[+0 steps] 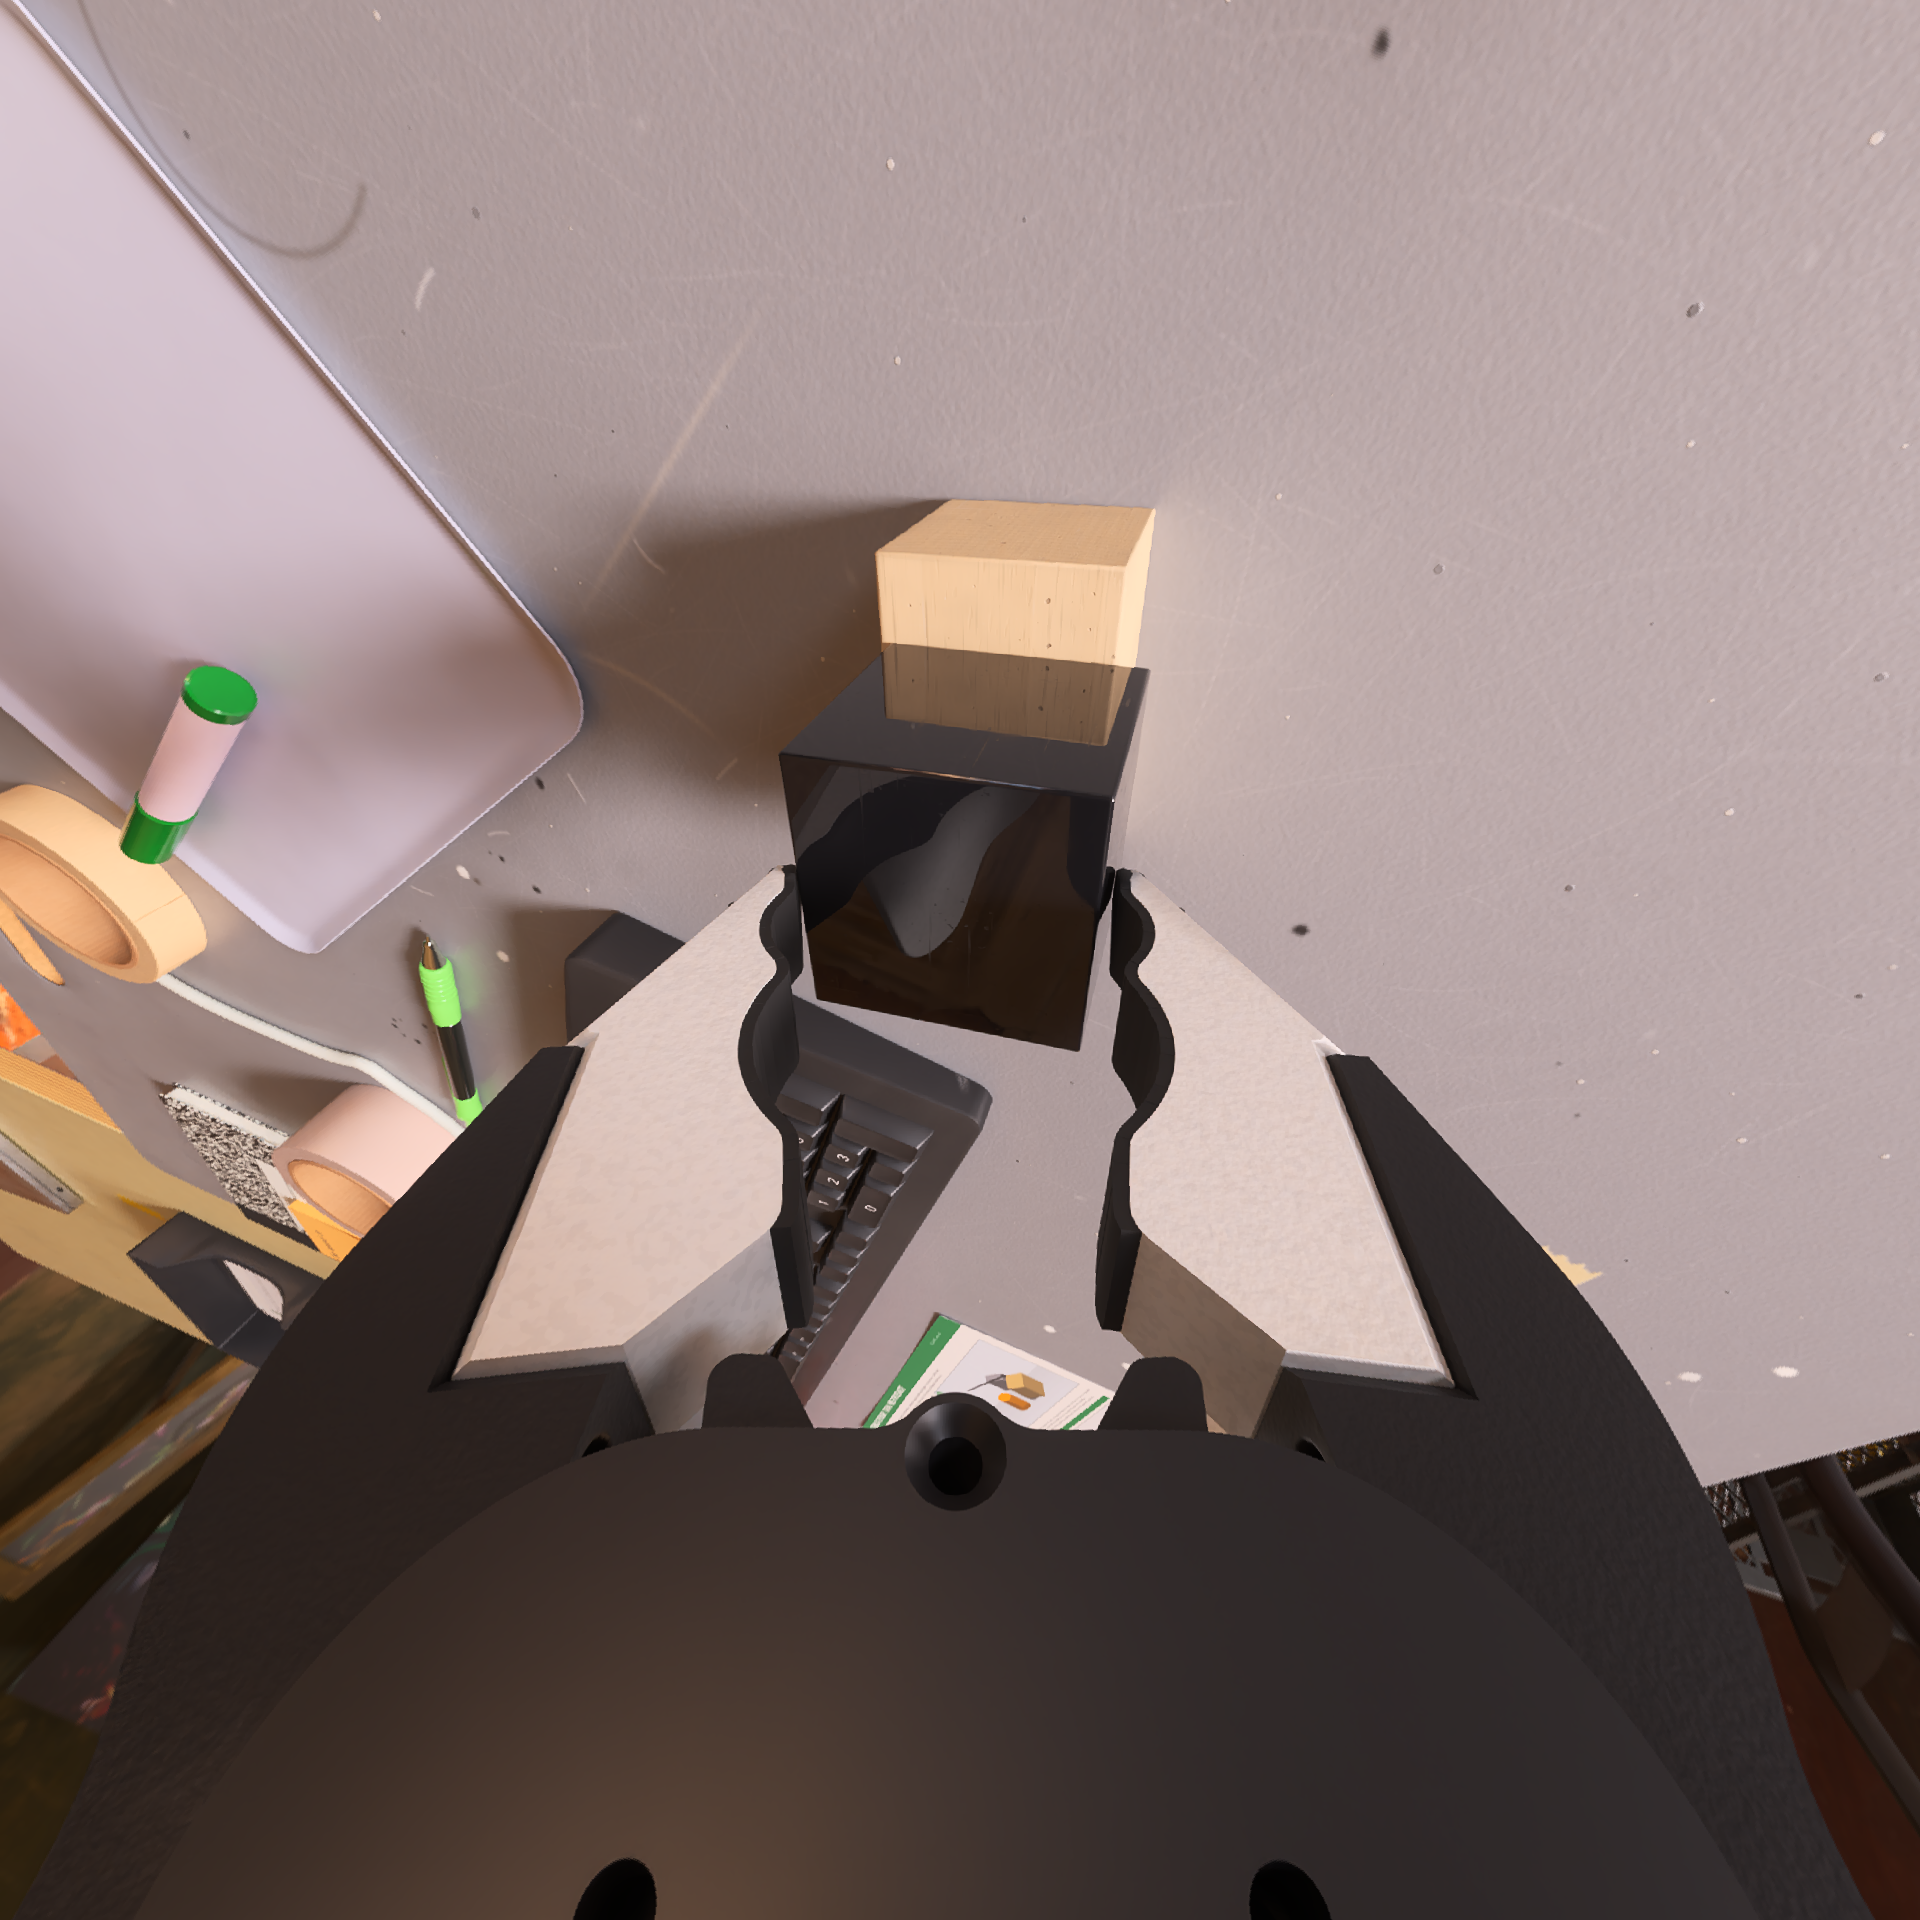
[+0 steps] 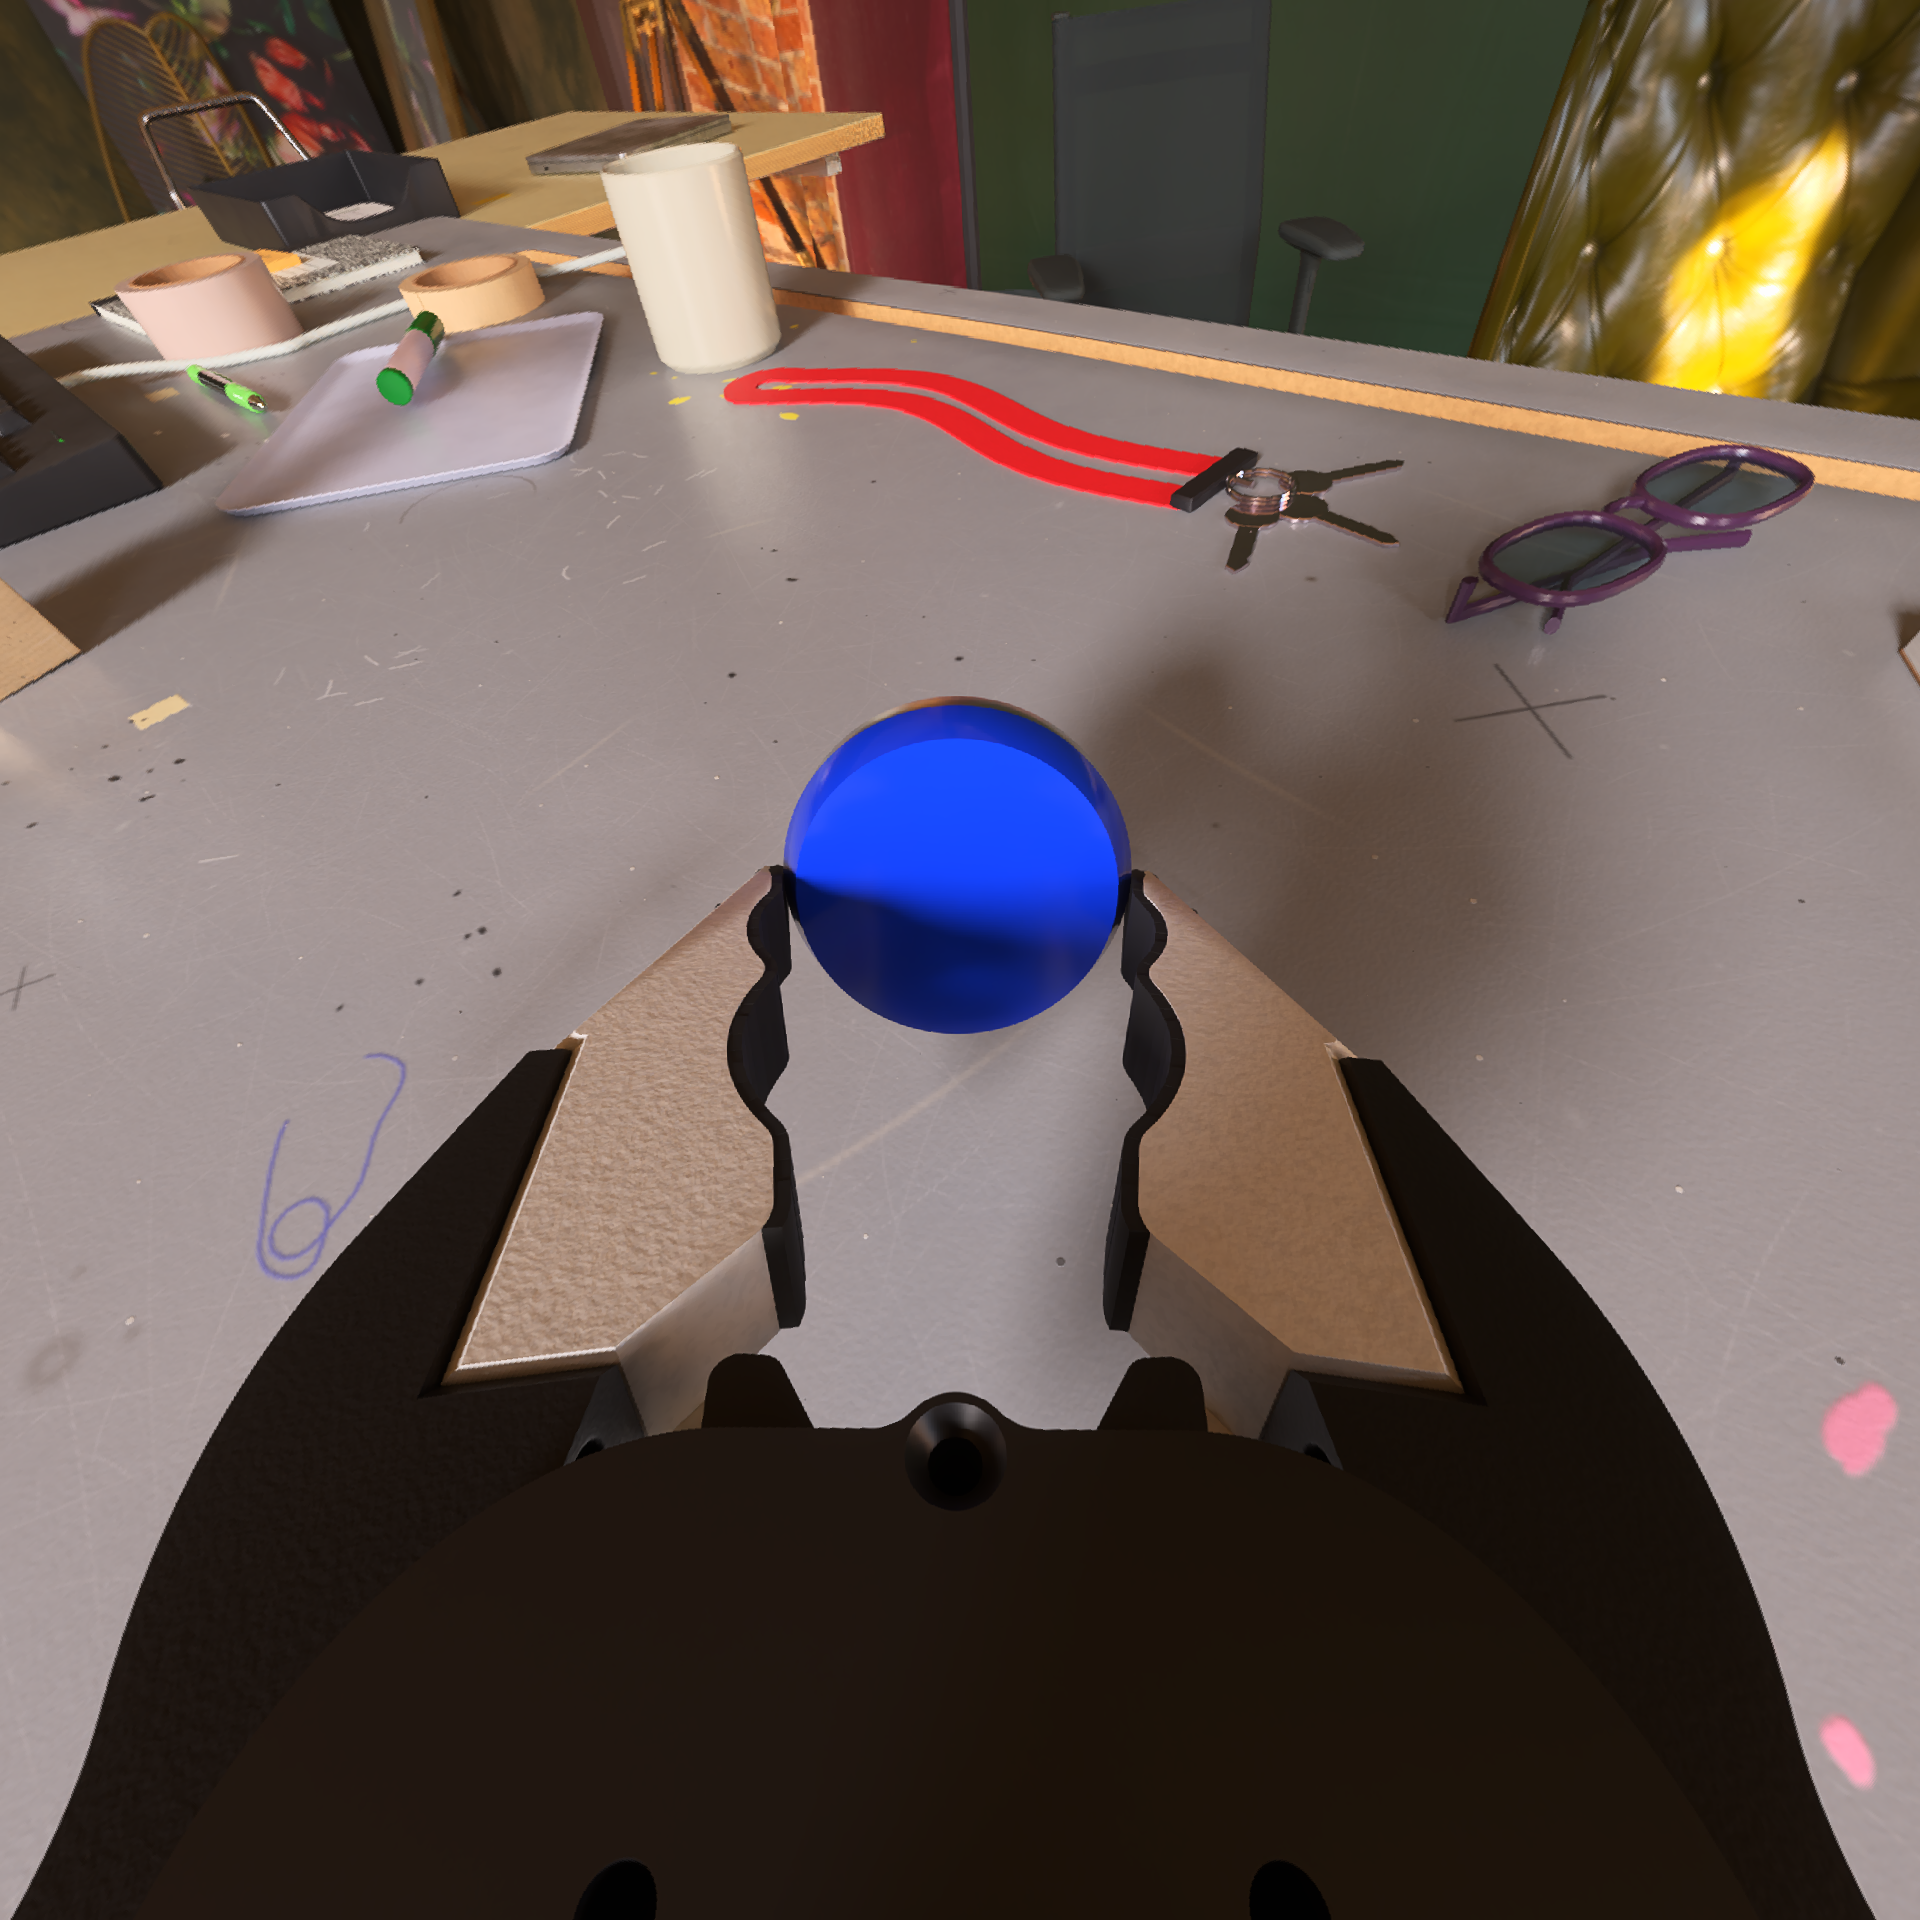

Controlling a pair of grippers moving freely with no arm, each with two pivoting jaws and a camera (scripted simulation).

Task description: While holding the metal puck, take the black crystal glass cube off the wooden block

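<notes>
In the left wrist view, my left gripper [image 1: 951, 894] is shut on the black crystal glass cube [image 1: 951, 914], with one fingertip on each side of it. The wooden block [image 1: 1013, 582] stands on the grey table just beyond the cube, and the cube's glossy face mirrors it. I cannot tell whether the cube and block touch. In the right wrist view, my right gripper [image 2: 956, 894] is shut on the blue metal puck [image 2: 956, 873] and holds it above the table.
Left wrist view: a pale tray [image 1: 208, 520] with a green-capped glue stick [image 1: 192, 758], tape rolls [image 1: 94, 894], a green pen [image 1: 447, 1029], a dark keypad [image 1: 852, 1174] and a card [image 1: 997, 1382]. Right wrist view: a white cup [image 2: 691, 255], a red lanyard with keys [image 2: 1039, 431] and purple glasses [image 2: 1631, 530].
</notes>
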